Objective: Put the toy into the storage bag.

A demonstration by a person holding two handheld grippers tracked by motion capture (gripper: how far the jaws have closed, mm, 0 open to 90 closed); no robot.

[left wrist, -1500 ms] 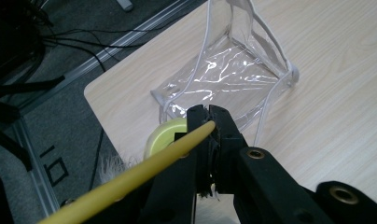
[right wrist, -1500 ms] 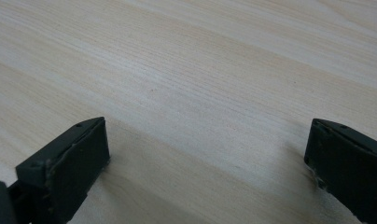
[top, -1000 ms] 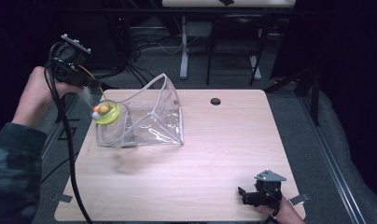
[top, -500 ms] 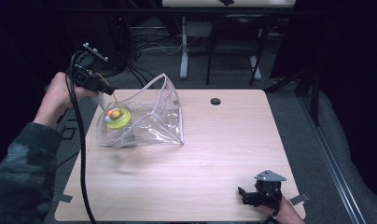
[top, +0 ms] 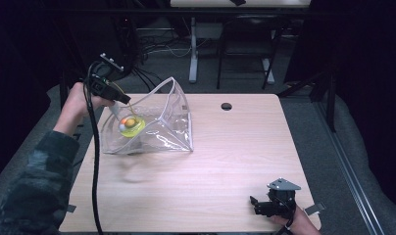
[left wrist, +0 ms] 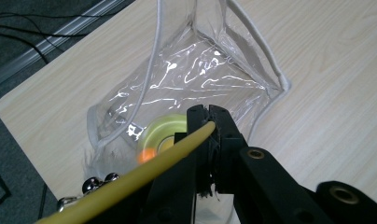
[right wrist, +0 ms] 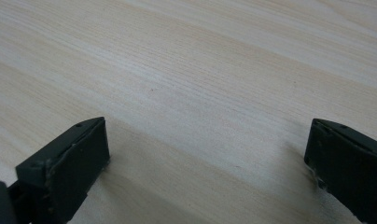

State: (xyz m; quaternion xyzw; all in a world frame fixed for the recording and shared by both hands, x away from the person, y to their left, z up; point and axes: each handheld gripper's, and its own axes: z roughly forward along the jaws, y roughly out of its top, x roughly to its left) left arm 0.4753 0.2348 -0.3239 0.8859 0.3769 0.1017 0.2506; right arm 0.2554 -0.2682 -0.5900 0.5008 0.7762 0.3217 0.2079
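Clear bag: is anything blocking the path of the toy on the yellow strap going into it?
Nothing visible blocks it. The left gripper is shut on the yellow strap, and the yellow toy hangs at the clear bag, whose mouth gapes open on that side. The right gripper rests open, far off.

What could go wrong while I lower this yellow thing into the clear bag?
The left gripper holds only the yellow strap, so the toy dangles and could snag the clear bag's rim. The right gripper rests open, apart from the bag, which may slide or collapse.
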